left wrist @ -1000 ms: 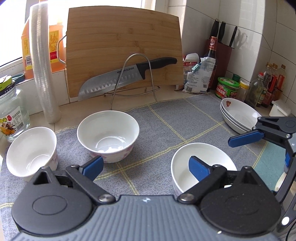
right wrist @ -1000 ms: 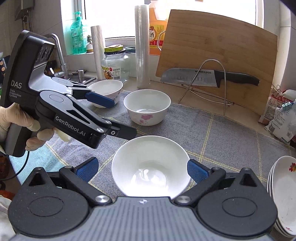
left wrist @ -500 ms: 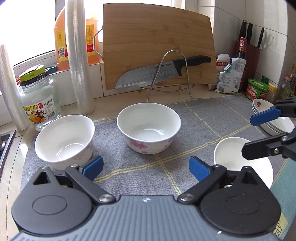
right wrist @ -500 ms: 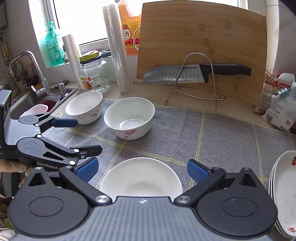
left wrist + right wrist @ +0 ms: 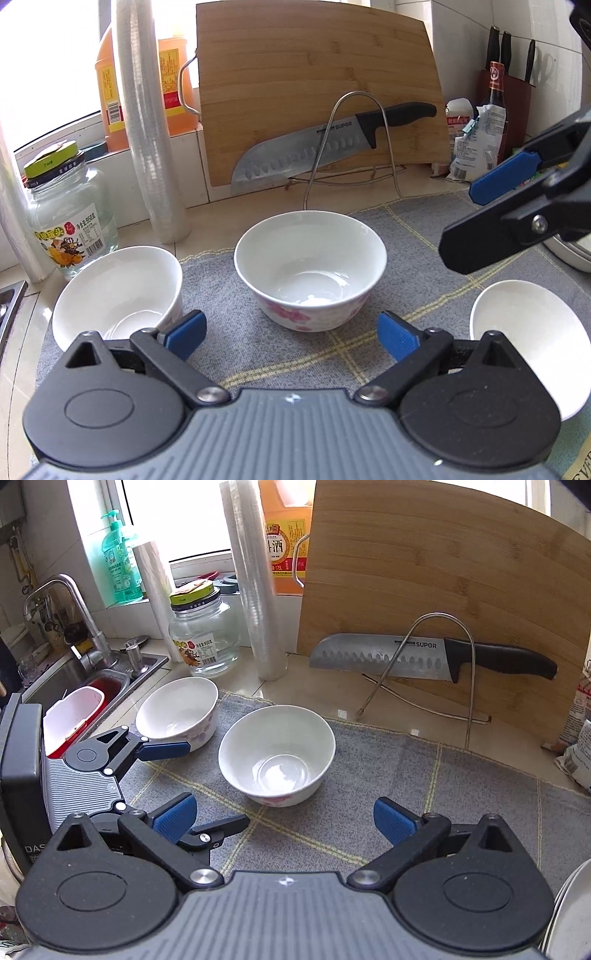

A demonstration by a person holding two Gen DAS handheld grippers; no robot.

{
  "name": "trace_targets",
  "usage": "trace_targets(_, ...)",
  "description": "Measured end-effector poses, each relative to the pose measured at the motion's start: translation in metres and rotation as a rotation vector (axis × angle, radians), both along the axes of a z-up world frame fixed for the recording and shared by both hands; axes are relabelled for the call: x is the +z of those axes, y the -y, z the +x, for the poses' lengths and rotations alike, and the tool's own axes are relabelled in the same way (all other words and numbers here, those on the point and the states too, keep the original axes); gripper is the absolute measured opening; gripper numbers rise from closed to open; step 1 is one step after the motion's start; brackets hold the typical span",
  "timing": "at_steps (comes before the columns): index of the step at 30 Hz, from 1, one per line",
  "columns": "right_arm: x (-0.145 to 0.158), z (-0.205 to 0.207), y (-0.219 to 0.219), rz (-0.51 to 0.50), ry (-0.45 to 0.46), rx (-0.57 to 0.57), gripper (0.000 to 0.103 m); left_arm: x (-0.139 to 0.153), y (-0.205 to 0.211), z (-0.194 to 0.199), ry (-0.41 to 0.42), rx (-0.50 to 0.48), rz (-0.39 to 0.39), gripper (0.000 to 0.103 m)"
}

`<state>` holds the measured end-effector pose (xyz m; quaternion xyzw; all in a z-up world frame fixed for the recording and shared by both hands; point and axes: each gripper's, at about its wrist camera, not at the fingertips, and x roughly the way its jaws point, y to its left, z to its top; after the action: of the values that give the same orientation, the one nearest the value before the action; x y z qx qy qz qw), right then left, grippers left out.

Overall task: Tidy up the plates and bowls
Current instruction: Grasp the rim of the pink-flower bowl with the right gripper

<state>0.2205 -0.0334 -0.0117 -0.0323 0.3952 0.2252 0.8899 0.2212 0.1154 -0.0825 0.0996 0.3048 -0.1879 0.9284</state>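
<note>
A: Since a second ago both grippers have swung leftward; the shallow white bowl (image 5: 528, 354) that sat under the right gripper (image 5: 284, 819) is now off at the right edge of the left wrist view.

B: And left to right now? The small white bowl by the sink (image 5: 177, 710) sits at the corner of the grey checked cloth mat (image 5: 461, 794); just right of it the white bowl with pink flowers (image 5: 277, 755) stands dead ahead; past the mat's right end, a stack of white plates (image 5: 569, 915).

A: The left gripper (image 5: 291, 334) has its blue pads spread wide, nothing between them; the right's are also apart and empty.

B: My worry is that both point at the flowered bowl; they could collide, or knock its glazed rim into its neighbour.
</note>
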Motion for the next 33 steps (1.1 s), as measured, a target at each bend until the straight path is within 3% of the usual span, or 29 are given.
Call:
trace_targets(24, -0.03, 0.08, -0.025, -0.011, -0.121, 0.127, 0.103, -0.014, 0.013, 0.028, 0.007, -0.063, -0.011, 0.098)
trace_targets(33, -0.04, 0.096, -0.031, -0.006, -0.149, 0.158, 0.103, -0.014, 0.015, 0.029, 0.001, -0.107, -0.018, 0.091)
